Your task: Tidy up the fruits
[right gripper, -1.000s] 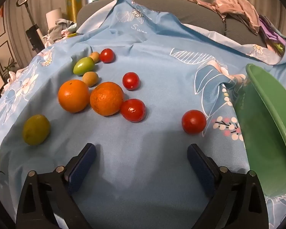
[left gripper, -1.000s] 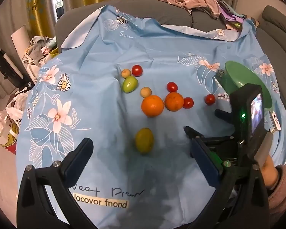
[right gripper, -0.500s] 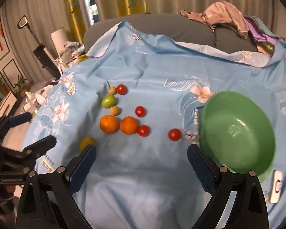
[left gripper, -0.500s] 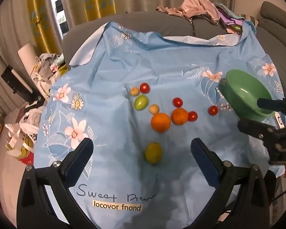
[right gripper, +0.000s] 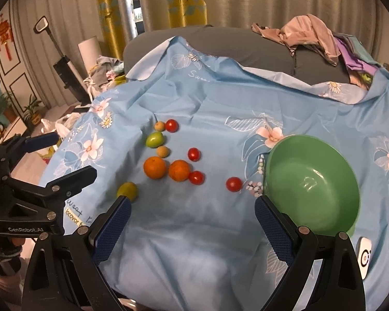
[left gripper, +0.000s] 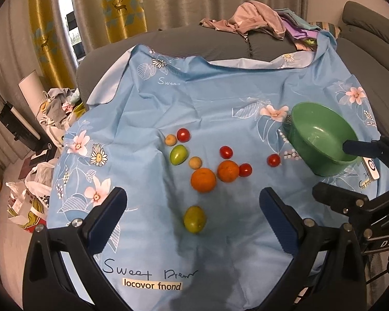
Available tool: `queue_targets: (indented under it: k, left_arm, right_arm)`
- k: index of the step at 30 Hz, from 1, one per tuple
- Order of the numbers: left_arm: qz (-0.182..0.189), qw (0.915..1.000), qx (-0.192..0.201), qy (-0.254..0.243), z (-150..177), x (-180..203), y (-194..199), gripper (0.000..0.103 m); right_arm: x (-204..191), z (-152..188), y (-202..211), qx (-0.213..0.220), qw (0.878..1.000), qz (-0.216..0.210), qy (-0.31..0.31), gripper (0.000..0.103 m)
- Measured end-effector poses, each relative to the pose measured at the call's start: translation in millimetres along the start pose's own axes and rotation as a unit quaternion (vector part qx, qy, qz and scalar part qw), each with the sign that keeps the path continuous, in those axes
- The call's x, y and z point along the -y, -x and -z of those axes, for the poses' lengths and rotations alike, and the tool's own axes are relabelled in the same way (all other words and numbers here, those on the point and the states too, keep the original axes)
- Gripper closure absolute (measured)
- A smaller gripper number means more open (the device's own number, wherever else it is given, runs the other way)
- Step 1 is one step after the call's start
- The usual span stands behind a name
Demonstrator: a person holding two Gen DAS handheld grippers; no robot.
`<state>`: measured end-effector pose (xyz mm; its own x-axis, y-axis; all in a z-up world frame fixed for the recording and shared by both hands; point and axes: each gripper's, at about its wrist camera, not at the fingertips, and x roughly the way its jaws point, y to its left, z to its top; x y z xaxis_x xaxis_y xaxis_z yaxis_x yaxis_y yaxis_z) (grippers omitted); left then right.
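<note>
Fruits lie on a blue flowered cloth (left gripper: 142, 119): two oranges (left gripper: 203, 180) (left gripper: 228, 171), a yellow-green lemon (left gripper: 194, 219), a green tomato (left gripper: 178, 154), several red tomatoes (left gripper: 273, 160) and two small tan fruits (left gripper: 195, 162). An empty green bowl (left gripper: 321, 140) stands at the right, also in the right wrist view (right gripper: 311, 181). My left gripper (left gripper: 192, 215) is open and empty, held above the lemon. My right gripper (right gripper: 193, 220) is open and empty, above the cloth's front, left of the bowl. The oranges (right gripper: 154, 167) and lemon (right gripper: 127, 190) show there too.
A small white device (right gripper: 364, 256) lies on the cloth by the bowl's near side. Clothes (left gripper: 256, 20) are piled on the grey sofa behind. Bags and clutter (left gripper: 33, 197) sit on the floor at the left.
Both grippers have pulled back and up from the cloth. The fruits and bowl now look smaller and farther. Nothing on the cloth has moved.
</note>
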<state>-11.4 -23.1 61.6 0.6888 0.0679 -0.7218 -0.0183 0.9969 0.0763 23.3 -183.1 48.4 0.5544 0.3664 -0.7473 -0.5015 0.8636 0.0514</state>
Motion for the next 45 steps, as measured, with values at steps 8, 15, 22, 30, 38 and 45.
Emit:
queue_targets:
  k: [8, 15, 22, 30, 38, 45]
  left_arm:
    - [0.002, 1.0, 0.004, -0.004, 0.3, 1.0, 2.0, 0.001]
    - [0.005, 1.0, 0.006, -0.005, 0.7, 1.1, 3.4, 0.001]
    - [0.008, 0.9999, 0.005, -0.005, 1.1, 0.5, 3.5, 0.001]
    - [0.01, 0.9999, 0.003, -0.005, 1.9, 0.5, 2.4, 0.001]
    - [0.01, 0.9999, 0.002, -0.005, 2.1, 0.5, 1.3, 0.001]
    - [0.011, 0.9999, 0.001, -0.005, 2.6, 0.5, 0.5, 0.001]
  right_arm:
    - [-1.5, 2.4, -1.0, 0.002, 1.0, -0.001, 0.001, 0.006]
    - [-4.3, 3.5, -2.7, -0.001, 1.0, 0.001, 0.005, 0.006]
    - [-7.6, 1.2, -1.9, 0.004, 1.0, 0.002, 0.013, 0.006]
    - [-8.1, 2.3, -2.0, 0.006, 1.0, 0.001, 0.012, 0.006]
    - [-8.1, 2.0, -2.2, 0.007, 1.0, 0.002, 0.01, 0.006]
    - [-7.9, 3.1, -2.8, 0.007, 1.0, 0.002, 0.008, 0.006]
